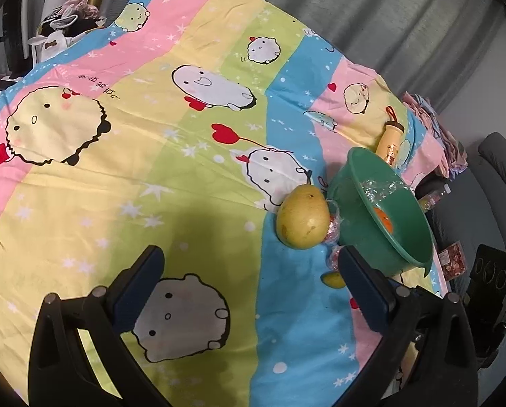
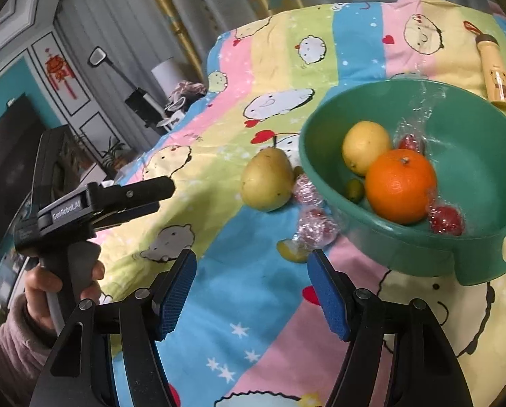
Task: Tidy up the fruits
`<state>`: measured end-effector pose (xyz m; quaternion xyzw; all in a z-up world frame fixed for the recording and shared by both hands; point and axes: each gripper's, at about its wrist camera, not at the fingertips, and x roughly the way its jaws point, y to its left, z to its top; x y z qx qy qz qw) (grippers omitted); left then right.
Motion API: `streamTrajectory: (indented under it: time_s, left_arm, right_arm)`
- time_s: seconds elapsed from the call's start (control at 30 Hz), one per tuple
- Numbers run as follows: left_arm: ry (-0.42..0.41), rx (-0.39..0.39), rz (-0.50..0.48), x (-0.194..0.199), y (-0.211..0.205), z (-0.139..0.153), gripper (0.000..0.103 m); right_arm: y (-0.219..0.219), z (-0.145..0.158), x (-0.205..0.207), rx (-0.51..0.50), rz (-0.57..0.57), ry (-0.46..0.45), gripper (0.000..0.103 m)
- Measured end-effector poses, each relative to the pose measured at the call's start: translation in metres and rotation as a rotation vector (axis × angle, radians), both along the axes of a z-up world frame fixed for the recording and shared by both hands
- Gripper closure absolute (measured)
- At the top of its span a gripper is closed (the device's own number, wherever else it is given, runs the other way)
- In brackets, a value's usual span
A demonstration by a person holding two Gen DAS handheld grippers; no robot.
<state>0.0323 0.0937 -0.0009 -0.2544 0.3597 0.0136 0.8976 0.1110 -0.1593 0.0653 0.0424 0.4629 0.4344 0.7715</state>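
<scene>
Left claw spread wide and empty above the cartoon sheet, right claw likewise parted and empty, pear lying just beside the green bowl, orange and yellow fruit inside it, wrapped red fruits by its rim

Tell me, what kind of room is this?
Probably a home living room: a cartoon-print cloth covers the table, long grey curtains hang behind it, and a dark television sits on a teal wall with a red Chinese knot ornament.

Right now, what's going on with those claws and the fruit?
Left gripper open, empty. Right gripper open, empty. Orange in green bowl; pear on cloth beside it. Nothing blocking the pear.
</scene>
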Motion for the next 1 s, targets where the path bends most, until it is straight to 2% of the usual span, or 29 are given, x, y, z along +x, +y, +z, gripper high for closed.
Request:
streamTrajectory:
  time_s: [0.2, 0.27, 0.4, 0.53, 0.63, 1.0]
  left_arm:
    - [0.011, 0.001, -0.029, 0.002, -0.008, -0.002, 0.0]
    - [0.013, 0.014, -0.039, 0.002, -0.011, -0.003, 0.0]
    - [0.013, 0.036, -0.059, 0.002, -0.016, -0.003, 0.001]
    - [0.02, 0.025, -0.064, 0.0, -0.014, -0.005, 0.0]
    - [0.025, 0.016, -0.055, -0.002, -0.009, -0.006, 0.001]
    - [0.032, -0.003, -0.04, -0.008, -0.002, -0.007, 0.001]
  right_arm:
    - [0.006, -0.009, 0.004, -0.055, -0.006, 0.021, 0.033]
    - [0.01, -0.011, 0.001, -0.081, 0.005, 0.015, 0.037]
    - [0.019, -0.018, 0.0, -0.14, 0.005, 0.001, 0.039]
    - [0.026, -0.024, 0.001, -0.223, -0.013, -0.041, 0.051]
    - [0.034, -0.028, 0.004, -0.232, -0.006, -0.044, 0.054]
    - [0.049, -0.033, 0.009, -0.225, 0.02, -0.065, 0.054]
